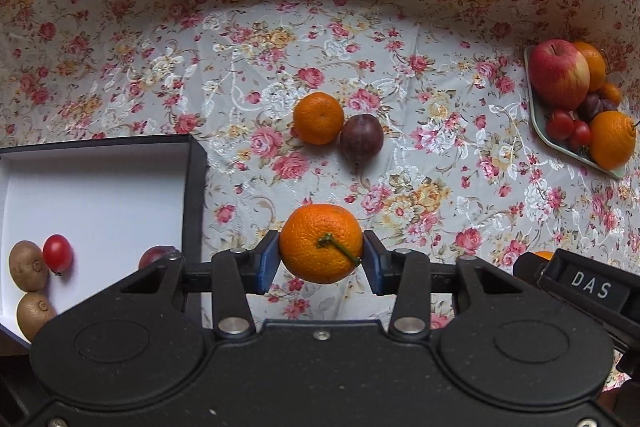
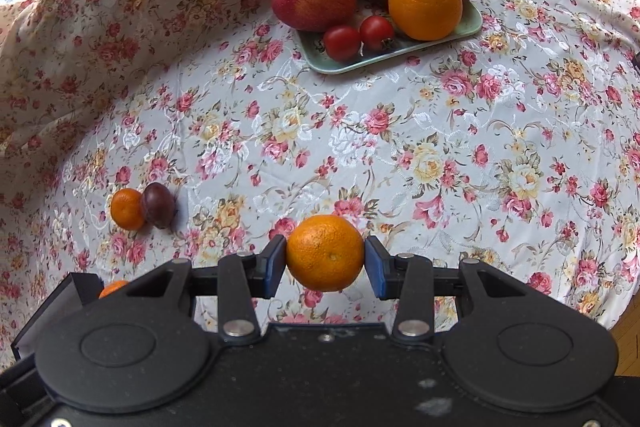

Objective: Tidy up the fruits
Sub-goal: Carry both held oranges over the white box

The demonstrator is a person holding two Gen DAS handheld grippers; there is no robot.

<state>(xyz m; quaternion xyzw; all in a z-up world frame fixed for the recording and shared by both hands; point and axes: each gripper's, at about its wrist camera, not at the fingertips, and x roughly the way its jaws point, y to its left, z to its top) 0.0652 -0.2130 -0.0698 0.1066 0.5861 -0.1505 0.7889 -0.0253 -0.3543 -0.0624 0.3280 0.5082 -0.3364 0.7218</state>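
Floral tablecloth (image 1: 400,75) below, both grippers loaded: left gripper (image 1: 321,255) pinching a stemmed mandarin (image 1: 321,245), white-lined box (image 1: 96,195) just to its left; right gripper (image 2: 325,259) pinching another mandarin (image 2: 325,251).

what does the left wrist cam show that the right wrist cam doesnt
Only the left wrist view shows the inside of the white box, holding two kiwis, a cherry tomato and a plum, and the stemmed mandarin in the left gripper.

Only the right wrist view shows the right gripper squeezing its own mandarin.

Both show the green tray and the loose mandarin-plum pair.
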